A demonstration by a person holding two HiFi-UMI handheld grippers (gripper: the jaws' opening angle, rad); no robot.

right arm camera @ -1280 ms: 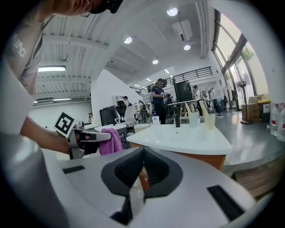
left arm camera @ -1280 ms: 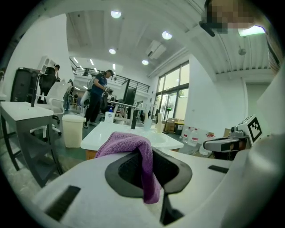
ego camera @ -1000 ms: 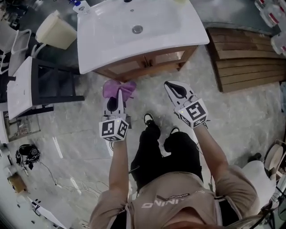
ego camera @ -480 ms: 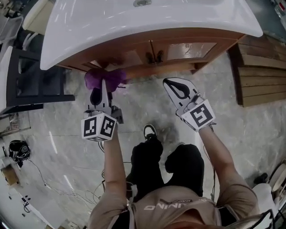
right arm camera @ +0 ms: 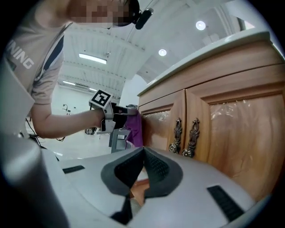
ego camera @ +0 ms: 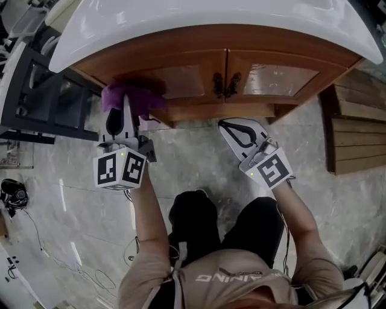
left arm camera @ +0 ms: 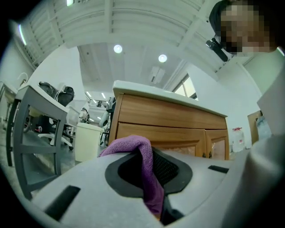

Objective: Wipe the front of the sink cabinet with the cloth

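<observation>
Your left gripper pinches the purple cloth against the sink cabinet front, near its left edge. Your right gripper, jaws pressed together and empty, hangs off the front's middle.

Only the front rim of the sink seen, rest cut off at the top. Left corner of the cabinet hidden behind the purple cloth.
</observation>
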